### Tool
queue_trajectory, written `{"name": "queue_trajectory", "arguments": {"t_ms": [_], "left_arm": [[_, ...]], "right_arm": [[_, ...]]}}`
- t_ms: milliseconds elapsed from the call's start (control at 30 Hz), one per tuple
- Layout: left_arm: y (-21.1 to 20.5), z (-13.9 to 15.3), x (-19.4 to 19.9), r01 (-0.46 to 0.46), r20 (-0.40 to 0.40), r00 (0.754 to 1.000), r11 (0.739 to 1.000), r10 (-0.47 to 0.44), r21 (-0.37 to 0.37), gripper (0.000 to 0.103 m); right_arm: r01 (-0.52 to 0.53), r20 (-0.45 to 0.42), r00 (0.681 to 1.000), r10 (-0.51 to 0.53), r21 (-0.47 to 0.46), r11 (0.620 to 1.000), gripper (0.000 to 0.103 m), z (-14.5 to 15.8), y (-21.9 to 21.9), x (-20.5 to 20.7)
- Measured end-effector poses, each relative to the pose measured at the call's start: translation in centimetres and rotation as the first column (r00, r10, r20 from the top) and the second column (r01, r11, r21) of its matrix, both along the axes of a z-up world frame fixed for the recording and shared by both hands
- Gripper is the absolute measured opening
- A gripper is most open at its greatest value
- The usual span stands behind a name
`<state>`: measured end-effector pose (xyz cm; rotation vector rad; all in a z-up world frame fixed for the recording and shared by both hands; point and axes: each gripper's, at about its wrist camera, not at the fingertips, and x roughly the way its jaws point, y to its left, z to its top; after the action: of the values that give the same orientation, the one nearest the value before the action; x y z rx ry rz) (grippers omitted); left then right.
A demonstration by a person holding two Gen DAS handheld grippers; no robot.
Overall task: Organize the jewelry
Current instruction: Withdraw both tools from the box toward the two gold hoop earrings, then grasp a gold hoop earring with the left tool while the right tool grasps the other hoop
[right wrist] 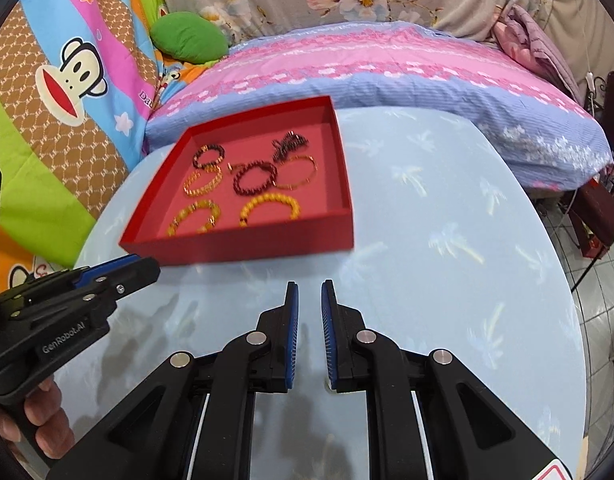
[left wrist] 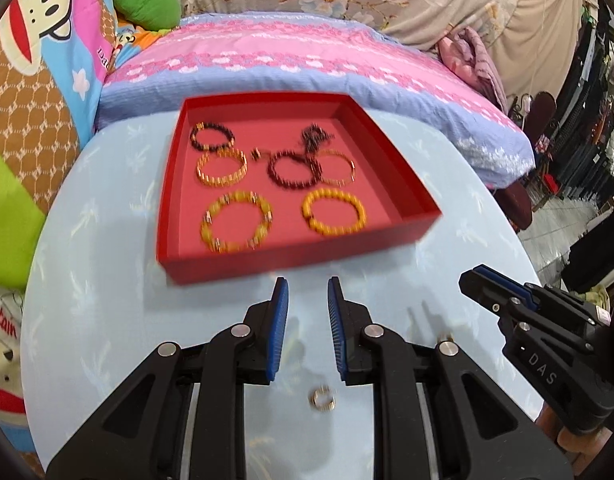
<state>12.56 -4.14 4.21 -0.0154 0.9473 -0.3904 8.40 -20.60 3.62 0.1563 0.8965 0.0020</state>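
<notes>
The small gold ring [left wrist: 322, 399] lies on the blue counter [left wrist: 107, 320] right under the left tool [left wrist: 307, 292], between its spread fingers and a bit behind the tips. The right tool [right wrist: 309, 294] is also spread, empty, and farther off. The red box [left wrist: 175, 256] of bracelets sits just ahead.

Each camera sits on its own tongs and looks forward along the two fingers, downward over the light blue bench [left wrist: 107, 320] toward the bed [left wrist: 307, 64]. The left view stands near the red tray [left wrist: 299, 256] and faces it straight. The right view sees the tray [right wrist: 243, 244] more to its left. Both share tray, bench, bed, and each catches the other tongs at its edge.
</notes>
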Motion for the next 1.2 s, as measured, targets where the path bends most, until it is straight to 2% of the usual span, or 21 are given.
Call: {"name": "queue_trajectory", "arguments": {"t_ms": [467,567,633,700,967,1133,1200], "left_arm": [[-0.3,-3.5,-5.0,0.031,-0.065,0.997,0.999,-0.030,0.011,0.020],[-0.4,-4.1,-5.4,0.036,-0.078,0.996,0.999,-0.035,0.015,0.020],[-0.5,-4.4,-5.6,0.038,-0.080,0.996,0.999,-0.036,0.022,0.026],[-0.6,-4.5,-5.8,0.038,-0.082,0.996,0.999,-0.036,0.022,0.027],[-0.4,-4.7,-5.9,0.027,-0.086,0.996,0.999,-0.025,0.019,0.027],[-0.4,-5.0,-5.8,0.022,-0.097,0.995,0.999,-0.019,0.028,0.027],[-0.5,-5.1,-5.8,0.021,-0.098,0.995,0.999,-0.018,0.029,0.027]], "right_arm": [[0.016,-0.078,0.997,-0.017,-0.015,1.000,0.013,-3.8,-0.3,-4.0],[0.021,-0.076,0.997,-0.023,-0.023,1.000,0.025,-4.1,-0.3,-4.3],[0.020,-0.074,0.997,-0.022,-0.029,0.999,0.027,-4.3,-0.2,-4.3],[0.019,-0.078,0.997,-0.021,-0.037,0.999,0.028,-4.5,-0.1,-4.0],[0.011,-0.085,0.996,-0.018,-0.078,0.997,0.028,-5.3,0.7,-2.8],[0.008,-0.079,0.997,-0.017,-0.105,0.994,0.023,-5.6,1.2,-2.3],[0.005,-0.076,0.997,-0.013,-0.112,0.994,0.018,-5.7,1.2,-2.2]]}}
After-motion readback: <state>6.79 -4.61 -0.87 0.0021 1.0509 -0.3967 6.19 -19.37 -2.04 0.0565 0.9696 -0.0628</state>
